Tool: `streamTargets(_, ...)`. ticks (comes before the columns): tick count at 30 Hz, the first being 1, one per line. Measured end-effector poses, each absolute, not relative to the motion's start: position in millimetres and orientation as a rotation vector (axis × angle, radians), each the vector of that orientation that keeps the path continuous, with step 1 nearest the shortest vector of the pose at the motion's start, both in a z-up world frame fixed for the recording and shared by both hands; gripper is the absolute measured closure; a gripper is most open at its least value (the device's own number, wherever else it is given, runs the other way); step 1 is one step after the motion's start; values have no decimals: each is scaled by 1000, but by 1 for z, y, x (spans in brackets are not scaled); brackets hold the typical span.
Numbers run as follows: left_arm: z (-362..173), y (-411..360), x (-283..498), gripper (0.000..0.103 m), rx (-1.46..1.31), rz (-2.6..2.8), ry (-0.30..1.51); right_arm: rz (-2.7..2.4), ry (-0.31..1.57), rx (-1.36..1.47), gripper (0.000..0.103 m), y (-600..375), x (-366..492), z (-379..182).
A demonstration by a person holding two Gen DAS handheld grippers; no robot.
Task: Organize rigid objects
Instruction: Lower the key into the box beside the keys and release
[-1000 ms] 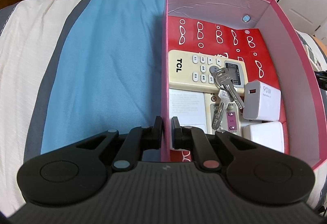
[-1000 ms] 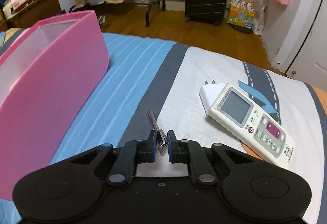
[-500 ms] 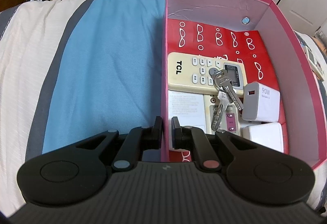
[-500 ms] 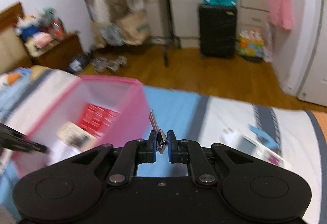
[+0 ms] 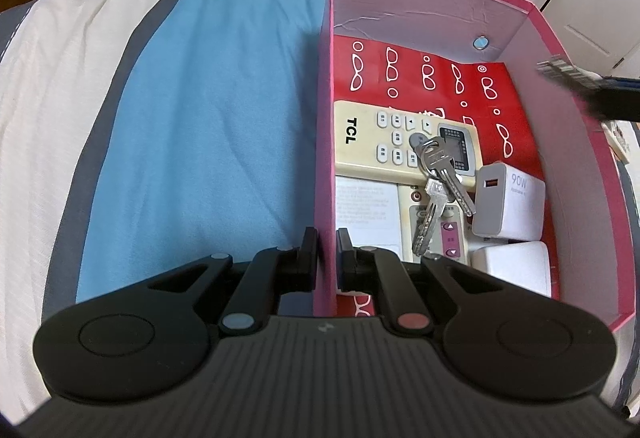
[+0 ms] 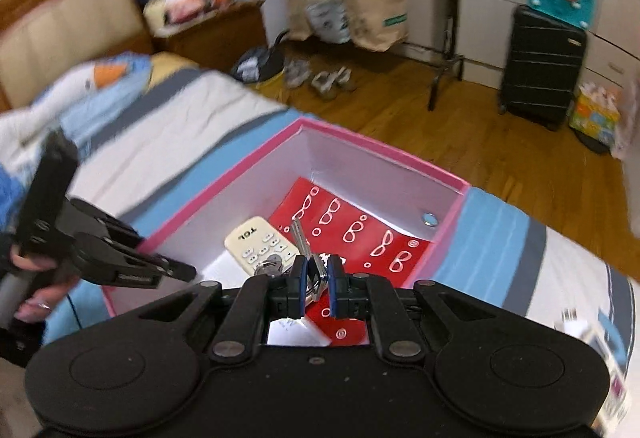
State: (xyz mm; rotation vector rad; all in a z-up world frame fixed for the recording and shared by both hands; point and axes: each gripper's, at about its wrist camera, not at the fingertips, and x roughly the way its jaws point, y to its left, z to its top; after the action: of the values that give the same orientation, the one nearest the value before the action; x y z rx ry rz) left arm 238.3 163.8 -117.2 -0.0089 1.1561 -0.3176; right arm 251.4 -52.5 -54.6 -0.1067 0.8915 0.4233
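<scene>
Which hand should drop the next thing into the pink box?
The right. The right gripper is shut on a key and hangs over the open pink box, so it probably only needs to let go. The left gripper is busy, clamped on the box's side wall.

Our left hand-held gripper (image 5: 325, 252) straddles the near left wall of the open pink cardboard box (image 5: 325, 142) on the bed (image 5: 208, 142). Ahead and right of it, inside, the cream TCL remote control (image 5: 376, 142) lies crosswise; the silver key bunch (image 5: 436, 182) lies on it. Further right, two white charger blocks (image 5: 510, 206) sit together. Our right hand-held gripper (image 6: 317, 286) hangs above the box, a metal key (image 6: 302, 242) between its fingers.
</scene>
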Motion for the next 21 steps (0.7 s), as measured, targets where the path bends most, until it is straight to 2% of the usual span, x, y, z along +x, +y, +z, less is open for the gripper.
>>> streamTargets(14, -120, 164, 240, 95, -26, -317, 1162, 404, 1021, -214, 90, -11, 321, -111)
streamTargets(15, -120, 165, 241, 95, -30, -318, 1164, 394, 1014, -223, 89, -10, 320, -110)
streamTargets(18, -121, 167, 241, 95, -42, -320, 1167, 364, 960, -198, 67, -16, 311, -96)
streamTargets(21, -121, 167, 242, 95, -46, -320, 1167, 355, 903, -153, 66, -34, 296, -74)
